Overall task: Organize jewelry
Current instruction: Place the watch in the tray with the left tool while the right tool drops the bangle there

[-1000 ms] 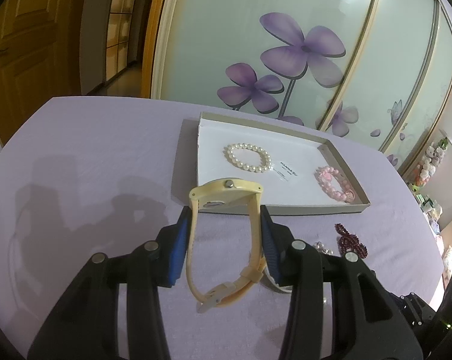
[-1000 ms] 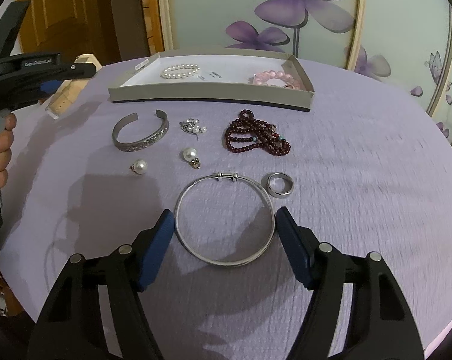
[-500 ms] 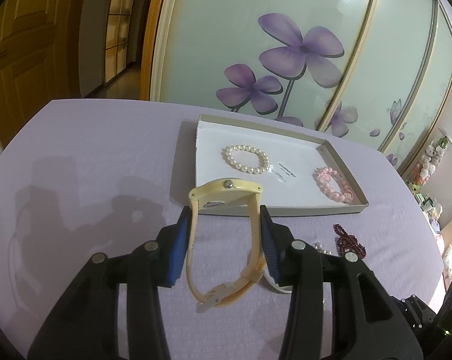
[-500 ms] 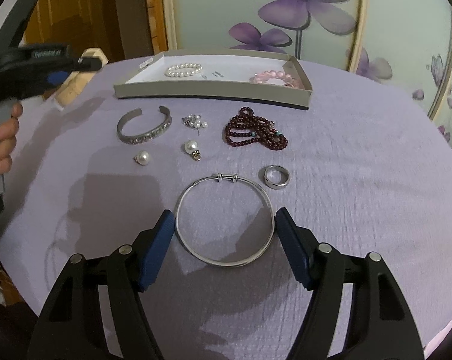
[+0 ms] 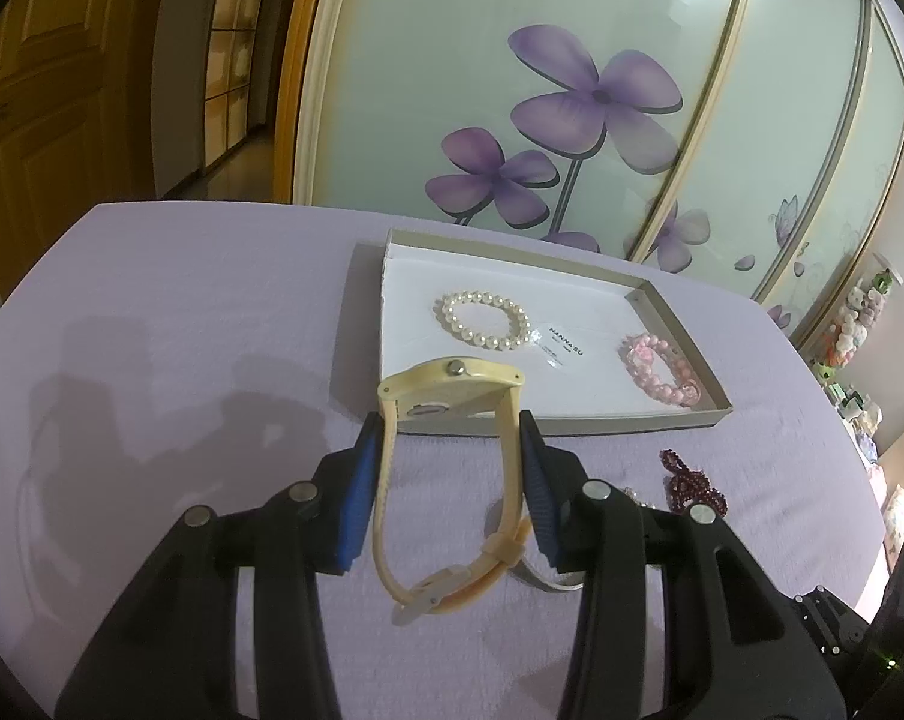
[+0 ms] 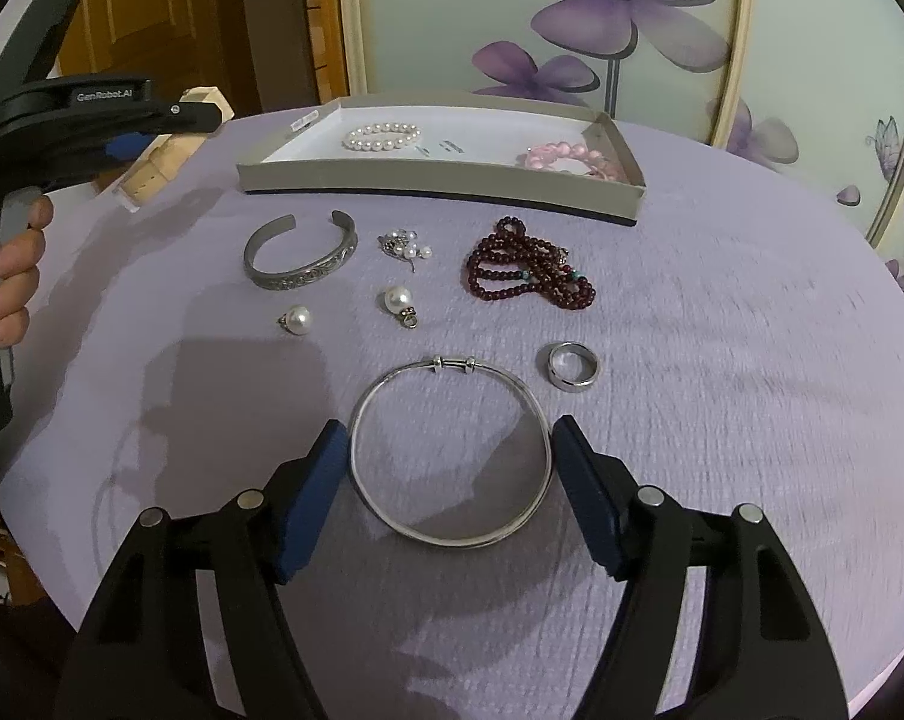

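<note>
My left gripper is shut on a cream wristwatch, its pads pressing the strap from both sides, and holds it just before the near wall of the grey tray. Inside the tray lie a pearl bracelet and a pink bead bracelet. My right gripper is shut on a thin silver bangle, which hangs a little above the lilac cloth and casts a shadow there. In the right wrist view the left gripper shows at the far left with the watch.
On the cloth between the bangle and the tray lie a silver cuff, a small pearl cluster, two pearl pendants, dark red beads and a steel ring. A hand grips the left tool.
</note>
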The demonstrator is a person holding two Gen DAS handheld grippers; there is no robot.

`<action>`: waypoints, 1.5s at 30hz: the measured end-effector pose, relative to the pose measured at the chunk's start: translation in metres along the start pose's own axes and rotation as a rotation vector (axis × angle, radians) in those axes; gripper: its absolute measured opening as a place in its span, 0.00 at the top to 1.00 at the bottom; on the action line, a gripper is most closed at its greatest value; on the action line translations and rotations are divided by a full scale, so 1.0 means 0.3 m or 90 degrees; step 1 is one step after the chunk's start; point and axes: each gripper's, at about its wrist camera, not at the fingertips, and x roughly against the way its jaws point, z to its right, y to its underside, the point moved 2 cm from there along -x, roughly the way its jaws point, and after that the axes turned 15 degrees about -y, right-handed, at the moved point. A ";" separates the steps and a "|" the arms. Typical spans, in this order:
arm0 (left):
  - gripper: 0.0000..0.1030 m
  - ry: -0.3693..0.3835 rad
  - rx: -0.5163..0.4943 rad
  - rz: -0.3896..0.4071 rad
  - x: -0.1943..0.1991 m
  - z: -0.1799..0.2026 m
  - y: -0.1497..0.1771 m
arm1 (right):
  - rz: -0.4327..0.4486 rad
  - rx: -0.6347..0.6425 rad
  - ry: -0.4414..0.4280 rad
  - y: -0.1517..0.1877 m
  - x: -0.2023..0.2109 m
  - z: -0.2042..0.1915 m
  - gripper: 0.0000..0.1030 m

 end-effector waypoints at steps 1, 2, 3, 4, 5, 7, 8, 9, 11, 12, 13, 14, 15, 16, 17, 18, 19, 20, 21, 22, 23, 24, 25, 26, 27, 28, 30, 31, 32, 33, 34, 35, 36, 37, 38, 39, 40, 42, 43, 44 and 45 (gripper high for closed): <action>0.58 0.000 0.000 0.000 0.000 0.000 0.001 | 0.004 0.000 -0.003 -0.002 0.007 0.001 0.31; 0.58 0.000 -0.001 0.000 -0.002 0.001 -0.002 | 0.009 0.001 -0.004 -0.003 0.014 0.001 0.31; 0.58 0.000 -0.001 0.001 -0.003 0.003 -0.005 | 0.013 0.002 -0.005 -0.007 0.022 0.001 0.31; 0.58 0.000 -0.002 0.001 -0.005 0.004 -0.008 | 0.022 0.003 -0.009 -0.015 0.034 0.000 0.31; 0.58 0.001 -0.002 0.001 -0.009 0.005 -0.013 | 0.029 0.003 -0.011 -0.022 0.045 0.000 0.31; 0.58 0.003 -0.002 0.001 -0.009 0.007 -0.013 | 0.042 0.005 -0.017 -0.041 0.066 0.002 0.31; 0.58 0.005 -0.003 0.002 -0.014 0.011 -0.021 | 0.050 0.004 -0.019 -0.052 0.079 0.004 0.31; 0.58 0.007 -0.003 0.002 -0.019 0.016 -0.029 | 0.061 0.004 -0.022 -0.069 0.093 0.008 0.31; 0.58 0.012 -0.004 0.002 -0.031 0.028 -0.046 | 0.078 0.005 -0.026 -0.102 0.114 0.016 0.31; 0.58 0.014 -0.005 0.003 -0.041 0.037 -0.058 | 0.089 0.006 -0.026 -0.124 0.125 0.023 0.31; 0.58 0.014 -0.008 0.004 -0.050 0.046 -0.069 | 0.098 0.009 -0.024 -0.141 0.132 0.029 0.31; 0.58 0.013 -0.012 0.008 -0.066 0.061 -0.085 | 0.107 0.013 -0.019 -0.160 0.140 0.034 0.31; 0.58 0.013 -0.015 0.010 -0.075 0.073 -0.096 | 0.115 0.018 -0.014 -0.178 0.146 0.040 0.31; 0.58 0.012 -0.019 0.013 -0.089 0.085 -0.109 | 0.124 0.022 -0.010 -0.199 0.152 0.048 0.31; 0.58 0.009 -0.022 0.016 -0.108 0.098 -0.126 | 0.134 0.026 -0.007 -0.222 0.157 0.058 0.31; 0.58 0.008 -0.024 0.017 -0.126 0.109 -0.144 | 0.139 0.027 -0.006 -0.233 0.158 0.064 0.31; 0.58 0.008 -0.025 0.018 -0.144 0.120 -0.159 | 0.144 0.028 -0.002 -0.251 0.156 0.075 0.31; 0.58 0.007 -0.028 0.019 -0.168 0.135 -0.178 | 0.148 0.028 0.001 -0.268 0.152 0.087 0.31; 0.58 0.005 -0.032 0.019 -0.190 0.148 -0.192 | 0.150 0.027 0.003 -0.279 0.149 0.098 0.31; 0.58 0.002 -0.035 0.019 -0.210 0.161 -0.206 | 0.151 0.025 0.005 -0.293 0.142 0.113 0.31; 0.58 0.000 -0.041 0.016 -0.237 0.177 -0.219 | 0.150 0.023 0.007 -0.305 0.133 0.126 0.31; 0.58 -0.002 -0.045 0.011 -0.265 0.193 -0.230 | 0.149 0.022 0.009 -0.314 0.123 0.134 0.31; 0.58 -0.002 -0.049 0.007 -0.293 0.208 -0.239 | 0.147 0.021 0.011 -0.326 0.110 0.146 0.31; 0.58 -0.003 -0.051 0.004 -0.309 0.216 -0.245 | 0.146 0.020 0.013 -0.336 0.099 0.156 0.31; 0.58 -0.003 -0.052 0.000 -0.330 0.228 -0.252 | 0.144 0.021 0.014 -0.343 0.094 0.161 0.31; 0.58 -0.003 -0.054 -0.005 -0.354 0.238 -0.260 | 0.142 0.021 0.016 -0.353 0.084 0.169 0.31; 0.58 -0.004 -0.055 -0.010 -0.384 0.246 -0.267 | 0.139 0.024 0.019 -0.369 0.067 0.180 0.31; 0.58 -0.005 -0.056 -0.014 -0.401 0.250 -0.271 | 0.139 0.024 0.020 -0.372 0.063 0.182 0.31; 0.58 -0.006 -0.058 -0.017 -0.411 0.253 -0.271 | 0.138 0.025 0.020 -0.378 0.055 0.186 0.31; 0.58 -0.006 -0.060 -0.018 -0.422 0.257 -0.273 | 0.137 0.024 0.021 -0.383 0.048 0.188 0.31; 0.58 -0.007 -0.061 -0.019 -0.431 0.261 -0.276 | 0.137 0.024 0.020 -0.380 0.051 0.186 0.31; 0.58 -0.008 -0.062 -0.021 -0.440 0.263 -0.278 | 0.136 0.023 0.019 -0.382 0.046 0.187 0.31; 0.58 -0.007 -0.063 -0.022 -0.446 0.264 -0.279 | 0.135 0.024 0.019 -0.379 0.046 0.184 0.31; 0.58 -0.007 -0.063 -0.022 -0.450 0.265 -0.279 | 0.133 0.025 0.019 -0.380 0.039 0.184 0.31; 0.58 -0.007 -0.063 -0.023 -0.453 0.266 -0.280 | 0.132 0.025 0.019 -0.379 0.038 0.184 0.31; 0.58 -0.006 -0.063 -0.024 -0.458 0.266 -0.281 | 0.130 0.025 0.020 -0.379 0.035 0.184 0.31; 0.58 -0.006 -0.063 -0.025 -0.461 0.266 -0.282 | 0.129 0.025 0.020 -0.379 0.035 0.186 0.31; 0.58 -0.005 -0.063 -0.026 -0.465 0.267 -0.279 | 0.128 0.023 0.022 -0.383 0.032 0.190 0.31; 0.58 -0.004 -0.063 -0.027 -0.466 0.266 -0.277 | 0.128 0.023 0.023 -0.383 0.033 0.190 0.31; 0.57 -0.004 -0.064 -0.029 -0.468 0.266 -0.275 | 0.128 0.021 0.024 -0.383 0.032 0.191 0.31; 0.57 -0.004 -0.065 -0.029 -0.469 0.267 -0.273 | 0.127 0.021 0.025 -0.384 0.031 0.190 0.31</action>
